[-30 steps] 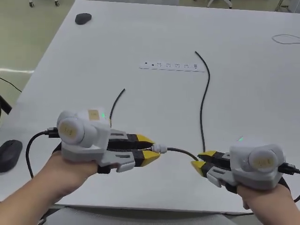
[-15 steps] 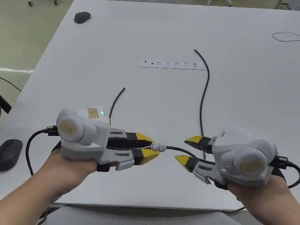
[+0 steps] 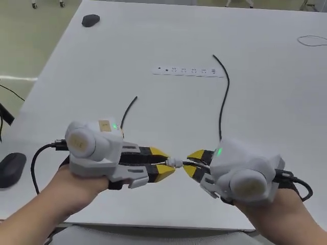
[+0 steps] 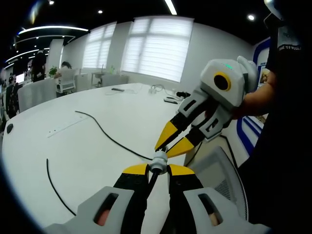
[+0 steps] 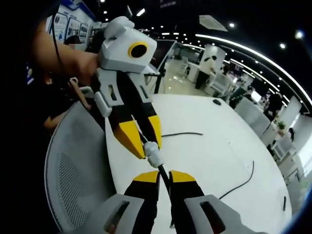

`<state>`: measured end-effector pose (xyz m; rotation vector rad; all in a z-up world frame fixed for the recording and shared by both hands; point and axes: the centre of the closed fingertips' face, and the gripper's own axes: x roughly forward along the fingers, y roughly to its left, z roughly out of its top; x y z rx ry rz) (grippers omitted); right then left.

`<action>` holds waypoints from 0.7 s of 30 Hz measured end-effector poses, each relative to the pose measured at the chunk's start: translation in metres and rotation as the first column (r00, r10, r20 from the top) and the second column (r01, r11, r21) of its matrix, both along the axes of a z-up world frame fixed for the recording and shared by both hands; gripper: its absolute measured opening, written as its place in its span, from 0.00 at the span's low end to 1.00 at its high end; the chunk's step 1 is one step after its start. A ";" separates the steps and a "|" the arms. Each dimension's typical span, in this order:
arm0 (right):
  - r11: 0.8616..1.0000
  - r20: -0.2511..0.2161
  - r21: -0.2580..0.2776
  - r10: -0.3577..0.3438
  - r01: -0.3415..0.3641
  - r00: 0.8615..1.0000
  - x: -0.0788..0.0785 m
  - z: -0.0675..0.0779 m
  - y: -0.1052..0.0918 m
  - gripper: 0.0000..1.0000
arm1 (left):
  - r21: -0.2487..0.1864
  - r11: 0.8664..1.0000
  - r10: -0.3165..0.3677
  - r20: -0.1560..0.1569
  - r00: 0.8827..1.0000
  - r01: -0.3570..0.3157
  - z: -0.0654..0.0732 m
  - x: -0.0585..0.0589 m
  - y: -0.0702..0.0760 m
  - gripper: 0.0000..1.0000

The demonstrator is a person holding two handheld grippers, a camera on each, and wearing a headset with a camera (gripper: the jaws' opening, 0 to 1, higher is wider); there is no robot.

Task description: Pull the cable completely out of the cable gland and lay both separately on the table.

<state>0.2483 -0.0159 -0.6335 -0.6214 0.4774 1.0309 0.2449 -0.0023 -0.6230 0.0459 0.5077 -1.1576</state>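
Head view: gland (image 3: 176,163), cable (image 3: 223,102) (near table (image 3: 173,210) edge)

Looking down in the head view, I have a broad white tabletop (image 3: 265,132) across most of the frame. Past its left edge lies a pale green floor (image 3: 30,46), with small casters (image 3: 33,5) at the upper left. In the left gripper view a white wall (image 4: 214,48) carries wide windows (image 4: 156,48) with slatted blinds, bright with daylight, under a dark ceiling (image 4: 219,9) with a strip light (image 4: 170,6). At the lower left of the right gripper view stands a grey mesh chair (image 5: 73,170), and long curved light bands (image 5: 243,44) cross the upper right.
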 end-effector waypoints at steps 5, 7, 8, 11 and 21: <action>1.000 0.006 -0.016 0.004 -0.004 1.000 -0.001 -0.002 -0.001 0.02 | 0.009 1.000 -0.006 0.000 1.000 0.006 -0.003 -0.002 0.000 0.15; 1.000 0.009 -0.021 0.004 -0.004 1.000 -0.001 -0.003 -0.002 0.01 | 0.007 1.000 -0.004 -0.004 1.000 0.004 -0.003 -0.002 0.000 0.15; 1.000 0.014 -0.023 0.002 -0.002 1.000 0.000 -0.003 -0.002 0.01 | 0.005 1.000 -0.003 -0.004 1.000 0.003 -0.003 -0.001 -0.001 0.15; 1.000 0.011 -0.023 -0.002 0.003 1.000 0.000 -0.003 -0.003 0.01 | 0.009 1.000 -0.007 0.002 1.000 0.007 -0.002 -0.001 -0.002 0.15; 0.999 -0.030 0.014 -0.031 0.031 0.999 0.001 -0.006 -0.004 0.00 | 0.020 1.000 -0.008 0.007 1.000 0.008 -0.003 -0.001 -0.002 0.15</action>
